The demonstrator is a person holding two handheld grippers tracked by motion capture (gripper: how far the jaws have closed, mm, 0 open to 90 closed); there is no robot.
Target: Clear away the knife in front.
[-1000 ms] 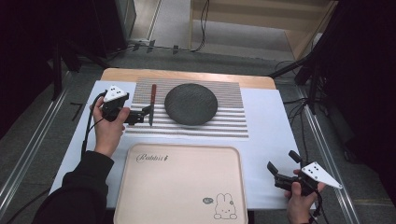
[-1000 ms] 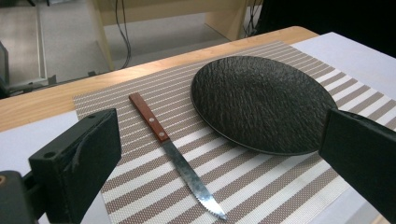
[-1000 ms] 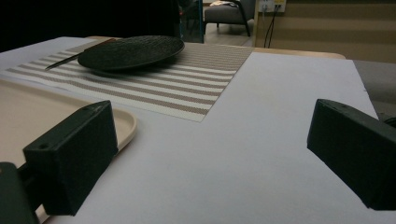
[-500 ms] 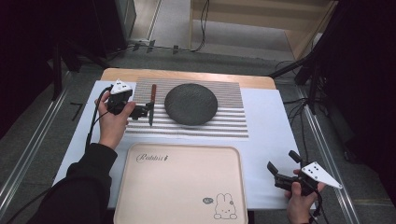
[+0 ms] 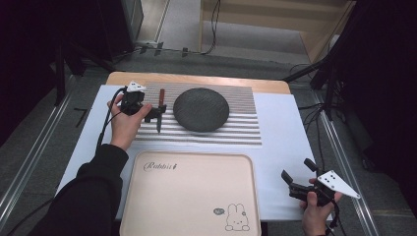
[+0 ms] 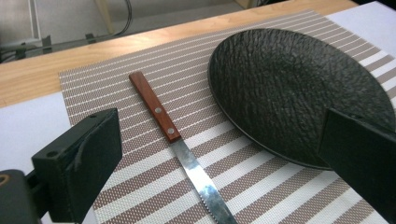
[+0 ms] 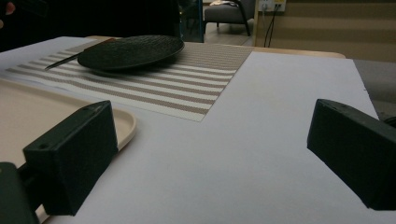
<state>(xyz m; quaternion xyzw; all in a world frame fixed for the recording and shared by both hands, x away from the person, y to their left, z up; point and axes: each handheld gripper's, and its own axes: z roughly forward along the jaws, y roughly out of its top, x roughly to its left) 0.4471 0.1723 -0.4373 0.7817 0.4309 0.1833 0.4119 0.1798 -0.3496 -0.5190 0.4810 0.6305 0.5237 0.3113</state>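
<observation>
Jaws of the left gripper (image 6: 215, 163) are held apart, astride the knife (image 6: 180, 142), whose length runs toward frame centre-top.

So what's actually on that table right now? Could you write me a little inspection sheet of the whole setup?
Surface: table under a white sheet, wooden edge at the far side.
Job's things: striped placemat bearing a dark plate and a wooden-handled knife lying flat left of it; empty beige tray with a rabbit print, nearer the person.
Clutter: nothing seen.
Grippers: left gripper open, over the knife; right gripper open, at the near right corner, holding nothing.
Cables: one trails from the left gripper; others lie on the floor.
Surroundings: dark stands, floor rails, wooden furniture behind.
</observation>
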